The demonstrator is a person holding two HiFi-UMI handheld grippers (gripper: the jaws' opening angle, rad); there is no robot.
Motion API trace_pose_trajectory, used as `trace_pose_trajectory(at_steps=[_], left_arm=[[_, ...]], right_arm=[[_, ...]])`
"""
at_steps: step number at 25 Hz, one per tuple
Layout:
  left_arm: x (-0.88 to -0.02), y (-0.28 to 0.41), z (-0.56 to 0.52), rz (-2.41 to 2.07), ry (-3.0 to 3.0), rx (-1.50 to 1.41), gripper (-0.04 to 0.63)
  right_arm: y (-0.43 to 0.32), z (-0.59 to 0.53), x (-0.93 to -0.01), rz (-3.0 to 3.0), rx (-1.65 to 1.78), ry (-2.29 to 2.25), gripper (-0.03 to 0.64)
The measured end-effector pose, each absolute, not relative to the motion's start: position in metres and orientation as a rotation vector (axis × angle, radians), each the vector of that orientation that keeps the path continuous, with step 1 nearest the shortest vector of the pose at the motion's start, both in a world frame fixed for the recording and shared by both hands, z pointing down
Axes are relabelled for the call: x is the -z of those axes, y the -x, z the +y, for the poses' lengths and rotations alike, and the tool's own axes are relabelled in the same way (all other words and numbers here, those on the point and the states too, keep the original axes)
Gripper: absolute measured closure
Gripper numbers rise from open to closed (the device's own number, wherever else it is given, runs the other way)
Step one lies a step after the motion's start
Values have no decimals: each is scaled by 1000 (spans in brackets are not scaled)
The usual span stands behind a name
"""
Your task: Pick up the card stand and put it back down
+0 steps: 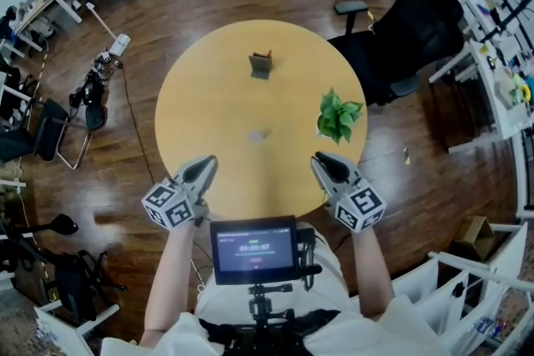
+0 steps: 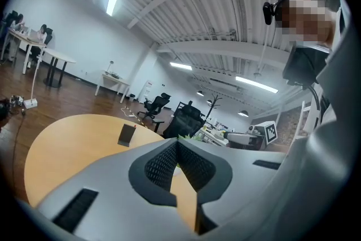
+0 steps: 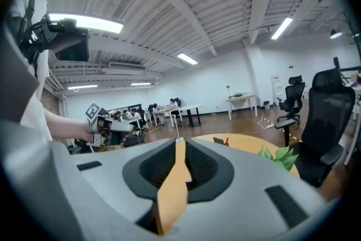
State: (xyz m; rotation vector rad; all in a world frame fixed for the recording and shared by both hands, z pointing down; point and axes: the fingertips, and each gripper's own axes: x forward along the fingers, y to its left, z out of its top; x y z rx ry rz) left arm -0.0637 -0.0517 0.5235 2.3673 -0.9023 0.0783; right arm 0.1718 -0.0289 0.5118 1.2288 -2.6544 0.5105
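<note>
The card stand [image 1: 261,64], a small dark holder with a red bit at its top, stands upright on the far half of the round yellow table [image 1: 209,96]. It also shows small in the left gripper view [image 2: 127,135] and in the right gripper view [image 3: 221,141]. My left gripper [image 1: 210,162] hovers over the table's near edge, far short of the stand; its tips meet with nothing in them [image 2: 177,141]. My right gripper [image 1: 318,160] is level with it to the right. Its jaws stand a narrow slit apart and empty [image 3: 180,143].
A small potted green plant [image 1: 338,116] sits near the table's right edge, just beyond my right gripper. A pale grey spot [image 1: 257,133] lies mid-table. Black office chairs [image 1: 409,29] stand beyond the table on the right. A screen on a mount [image 1: 253,249] sits at my chest.
</note>
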Motion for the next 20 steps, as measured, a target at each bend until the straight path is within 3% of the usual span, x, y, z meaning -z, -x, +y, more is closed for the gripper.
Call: trace_pose_trajectory(at_steps=[20], left_arm=[[-548,60,-36,-1142,-2254,-143,546]], right_arm=[[-156,-79,-558,-2707,-461,-830,532]])
